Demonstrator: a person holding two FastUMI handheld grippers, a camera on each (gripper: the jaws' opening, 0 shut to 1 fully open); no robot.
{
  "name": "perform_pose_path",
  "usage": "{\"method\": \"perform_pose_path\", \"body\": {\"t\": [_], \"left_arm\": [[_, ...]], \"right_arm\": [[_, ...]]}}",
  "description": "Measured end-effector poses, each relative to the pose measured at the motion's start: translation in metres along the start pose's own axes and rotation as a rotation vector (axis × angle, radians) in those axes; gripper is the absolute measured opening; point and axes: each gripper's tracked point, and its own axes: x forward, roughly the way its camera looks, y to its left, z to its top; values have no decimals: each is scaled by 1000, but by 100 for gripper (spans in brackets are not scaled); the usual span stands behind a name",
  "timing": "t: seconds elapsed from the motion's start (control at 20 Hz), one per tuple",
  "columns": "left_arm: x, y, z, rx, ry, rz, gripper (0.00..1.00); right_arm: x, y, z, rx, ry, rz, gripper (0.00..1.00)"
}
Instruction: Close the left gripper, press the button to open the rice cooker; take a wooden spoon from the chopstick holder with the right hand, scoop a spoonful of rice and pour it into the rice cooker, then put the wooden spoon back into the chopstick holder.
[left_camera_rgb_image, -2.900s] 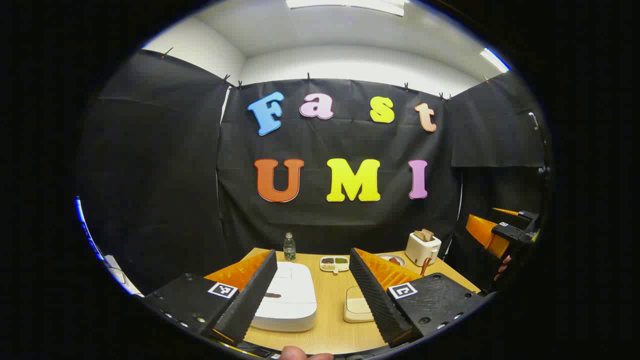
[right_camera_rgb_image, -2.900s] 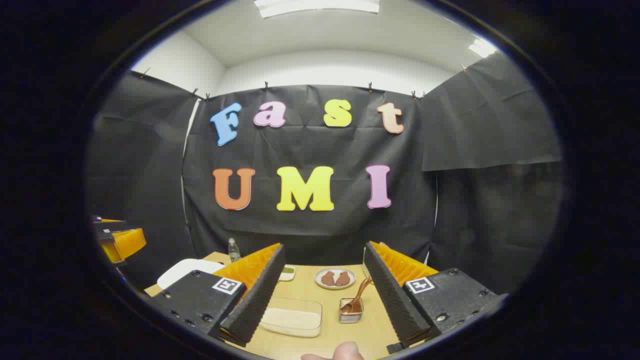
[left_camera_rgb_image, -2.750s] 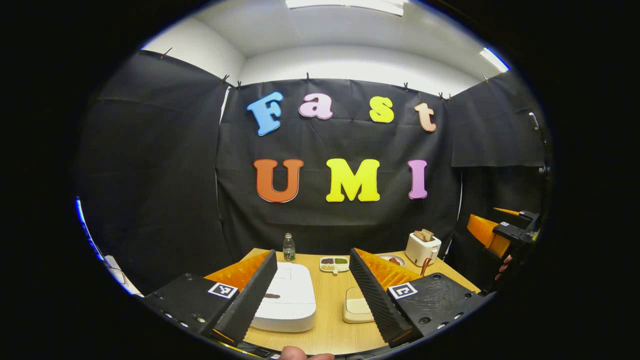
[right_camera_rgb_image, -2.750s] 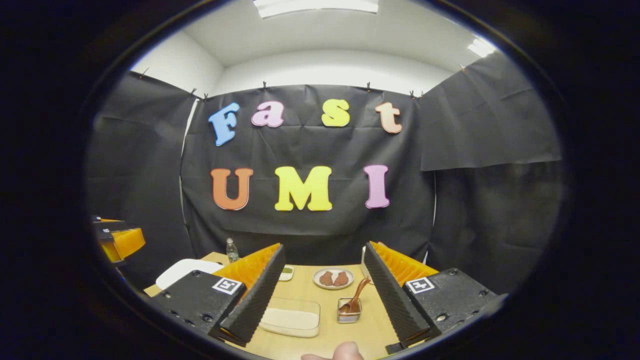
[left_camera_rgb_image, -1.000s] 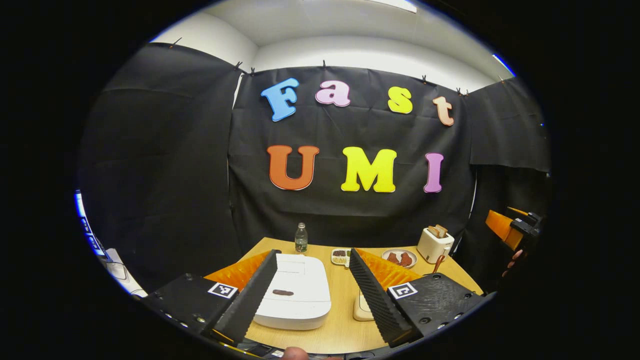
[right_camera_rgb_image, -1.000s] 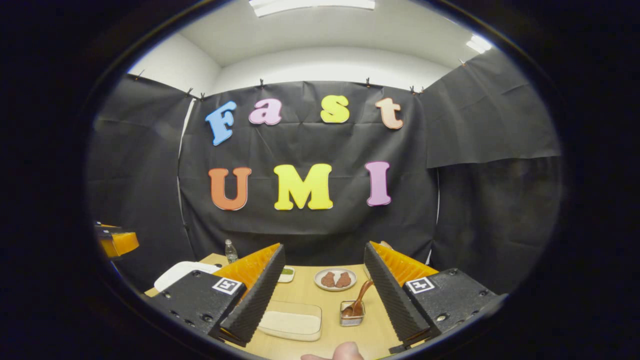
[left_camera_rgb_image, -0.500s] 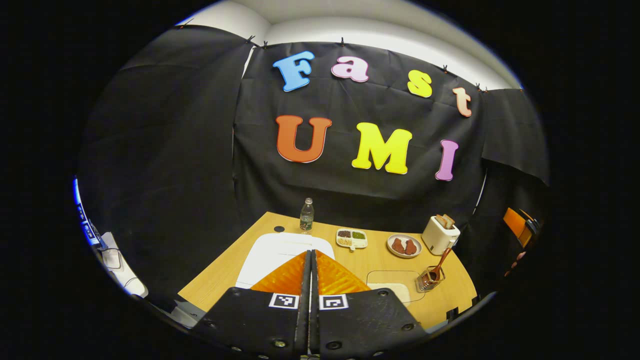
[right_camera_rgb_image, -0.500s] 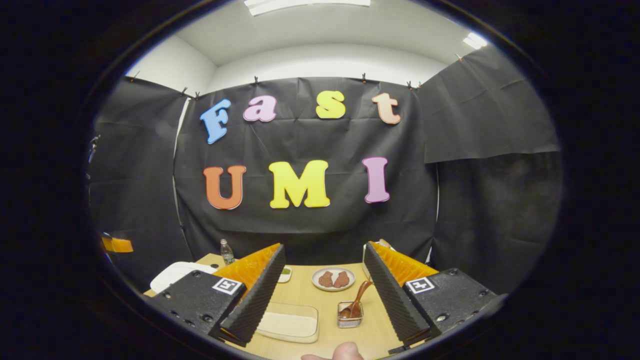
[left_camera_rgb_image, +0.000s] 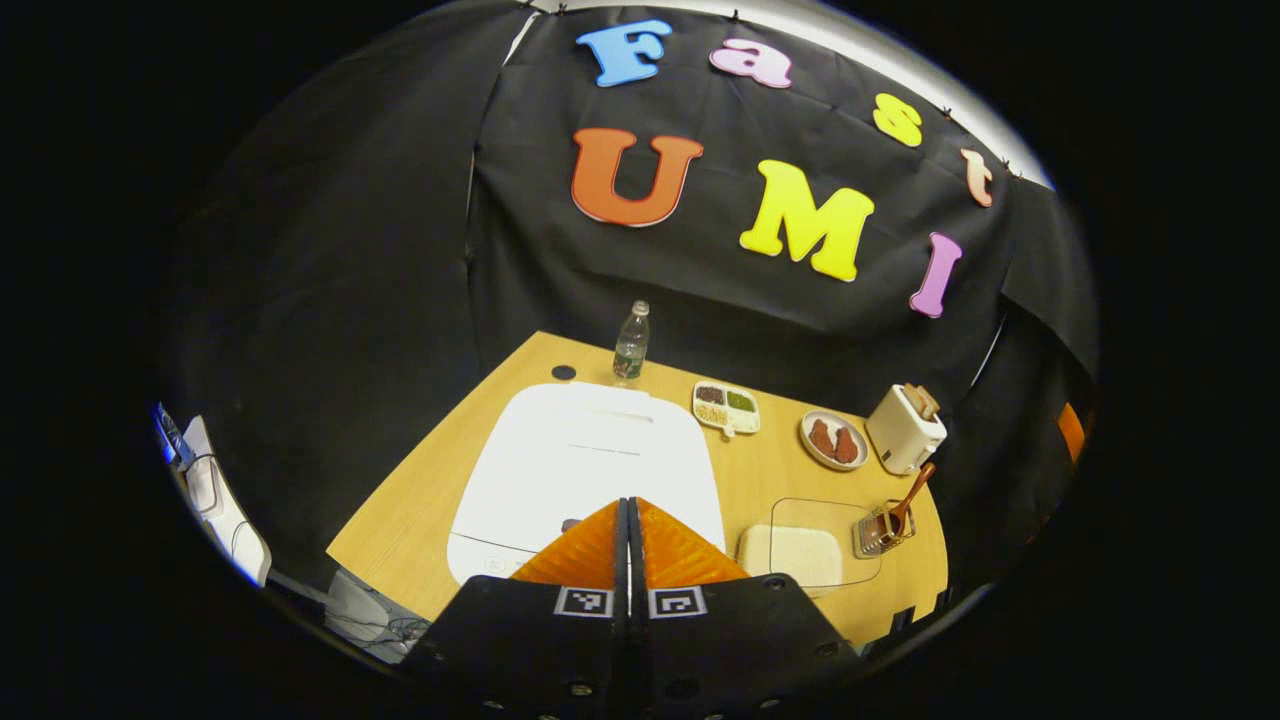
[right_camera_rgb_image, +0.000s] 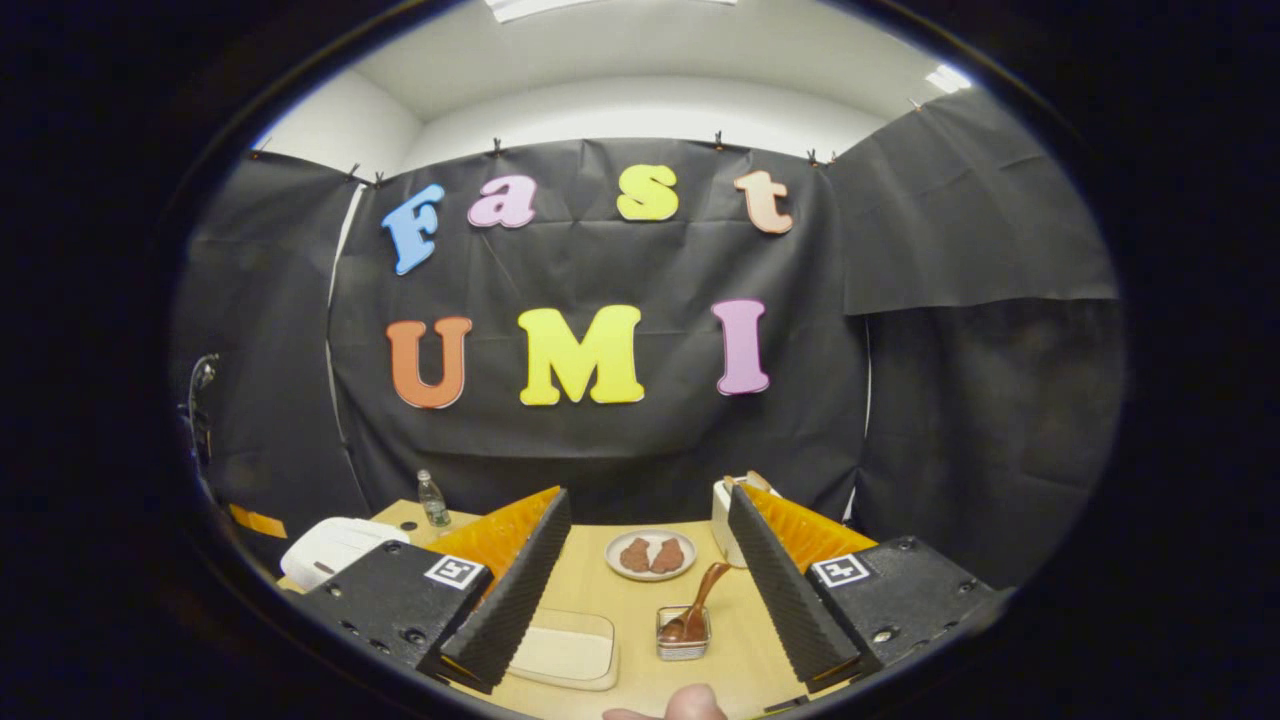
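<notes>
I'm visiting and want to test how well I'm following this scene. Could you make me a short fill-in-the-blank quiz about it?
1. The left gripper has its fingers ____.
2. The rice cooker lid is ____.
3. The wooden spoon stands in the ____.
4. The right gripper has its fingers ____.

Missing words: shut; closed; chopstick holder; open

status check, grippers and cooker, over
Left gripper shut, tips over the cooker near its front edge. Lid down. Right gripper open, empty, short of the spoon in its holder. Nothing in the way.
</notes>
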Motion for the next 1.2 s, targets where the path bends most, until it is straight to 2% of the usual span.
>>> {"method": "perform_pose_path", "body": {"t": [0.2, 0.4, 0.85, 1.2], "left_arm": [[26, 11, -22, -49, 99, -3, 0], [39, 14, -30, -42, 128, -2, 0], [52, 23, -40, -64, 141, -7, 0], [55, 24, -53, -116, 220, -22, 0]], "right_arm": [[11, -13, -6, -1, 21, -29, 100], [16, -17, -14, -10, 43, -45, 100], [17, -4, -14, -28, 46, -28, 100], [15, 11, -23, -5, 65, 1, 100]]}}
